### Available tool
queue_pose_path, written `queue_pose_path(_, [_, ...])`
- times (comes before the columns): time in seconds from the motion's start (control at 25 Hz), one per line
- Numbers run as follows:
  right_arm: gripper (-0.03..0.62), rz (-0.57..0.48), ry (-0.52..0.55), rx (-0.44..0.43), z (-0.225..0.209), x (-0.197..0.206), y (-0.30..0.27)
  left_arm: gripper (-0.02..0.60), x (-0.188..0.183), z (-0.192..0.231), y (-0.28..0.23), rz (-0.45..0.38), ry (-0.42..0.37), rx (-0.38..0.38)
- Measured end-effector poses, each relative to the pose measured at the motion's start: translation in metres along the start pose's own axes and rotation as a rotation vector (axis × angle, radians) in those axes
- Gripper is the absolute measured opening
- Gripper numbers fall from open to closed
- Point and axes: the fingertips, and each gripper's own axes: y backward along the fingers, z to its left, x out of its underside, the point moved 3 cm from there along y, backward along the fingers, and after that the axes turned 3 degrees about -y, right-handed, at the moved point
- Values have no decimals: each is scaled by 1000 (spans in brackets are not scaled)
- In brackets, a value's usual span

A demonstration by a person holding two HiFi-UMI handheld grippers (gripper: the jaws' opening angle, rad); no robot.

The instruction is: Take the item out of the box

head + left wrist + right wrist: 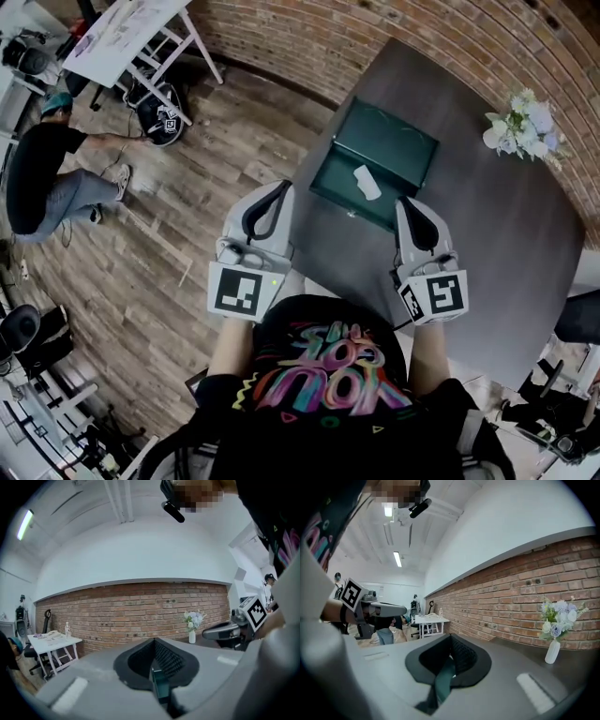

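Our left claw and right claw are both fully closed and hold nothing. The white item lies in the open green box, a little ahead and between them, not touched.

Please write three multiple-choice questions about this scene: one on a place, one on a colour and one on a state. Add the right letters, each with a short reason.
1. Where does the white item lie?
A. inside the box
B. on the wooden floor
C. beside the flower vase

2. What colour is the box?
A. red
B. green
C. yellow

3. In what state is the box?
A. open, with its inside in view
B. closed
C. turned upside down

Answers:
1 A, since the head view shows the white item resting within the box's walls.
2 B, since the walls and lid are dark green.
3 A, since the lid is folded back and the inside shows.
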Motion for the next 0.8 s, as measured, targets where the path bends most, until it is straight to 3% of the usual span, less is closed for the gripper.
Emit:
queue_pose_path(0.36, [2, -16, -32, 64, -36, -10, -9, 2, -12, -6, -50, 16, -26, 96])
queue_pose_path(0.8, [2, -17, -71, 222, -53, -6, 11, 2, -12, -22, -90, 26, -37, 260])
